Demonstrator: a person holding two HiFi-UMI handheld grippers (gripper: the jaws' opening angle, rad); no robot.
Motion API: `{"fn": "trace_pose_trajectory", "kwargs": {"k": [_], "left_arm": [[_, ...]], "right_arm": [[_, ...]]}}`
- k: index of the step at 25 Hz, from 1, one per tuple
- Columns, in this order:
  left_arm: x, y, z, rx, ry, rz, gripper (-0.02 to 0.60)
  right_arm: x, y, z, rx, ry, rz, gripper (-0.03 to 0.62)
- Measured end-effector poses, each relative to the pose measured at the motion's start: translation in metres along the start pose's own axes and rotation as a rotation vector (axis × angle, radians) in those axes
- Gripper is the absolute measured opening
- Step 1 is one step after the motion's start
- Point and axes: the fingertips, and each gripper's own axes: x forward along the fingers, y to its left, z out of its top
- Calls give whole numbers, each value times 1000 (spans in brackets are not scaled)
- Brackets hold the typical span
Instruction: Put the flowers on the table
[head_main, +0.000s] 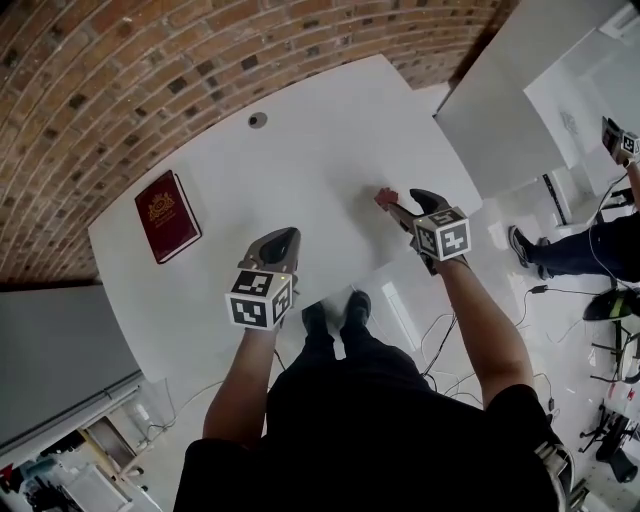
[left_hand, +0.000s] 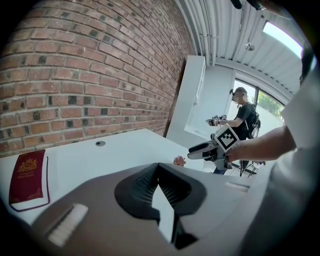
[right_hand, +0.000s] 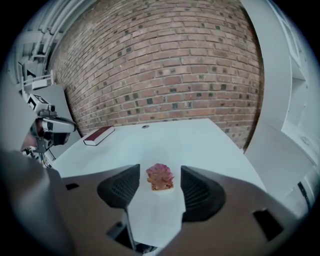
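Note:
A small pink flower sits on the white table near its right front edge. My right gripper is open around it. In the right gripper view the flower rests on the tabletop between the two spread jaws, touching neither. My left gripper hovers over the table's front edge, shut and empty, its jaw tips meeting. From the left gripper view the flower lies just ahead of the right gripper.
A dark red book lies at the table's left end. A small round grommet is set near the brick wall. Another person with grippers is off to the right, amid floor cables.

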Motion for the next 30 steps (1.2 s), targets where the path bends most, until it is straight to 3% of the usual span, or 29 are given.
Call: {"fn": "trace_pose_trajectory", "kwargs": {"k": [5, 9, 12, 18, 21, 26, 30], "left_arm": [[-18, 8, 14, 45, -4, 31, 12], [-30, 16, 33, 72, -36, 52, 12], [-33, 16, 48, 88, -64, 48, 12], [-46, 13, 52, 90, -76, 54, 12], [-48, 13, 53, 95, -80, 56, 12], [-48, 10, 49, 91, -73, 55, 12], [-47, 5, 53, 98, -75, 45, 12]], "right_arm": [[-26, 8, 7, 22, -43, -6, 238], [-46, 19, 13, 58, -72, 14, 178], [-61, 9, 20, 110, -138, -19, 138], [-100, 7, 8, 223, -216, -59, 88], [-112, 17, 8, 245, -228, -30, 60], [-127, 30, 23, 167, -287, -9, 31], [-137, 58, 47, 103, -356, 58, 14]]}}
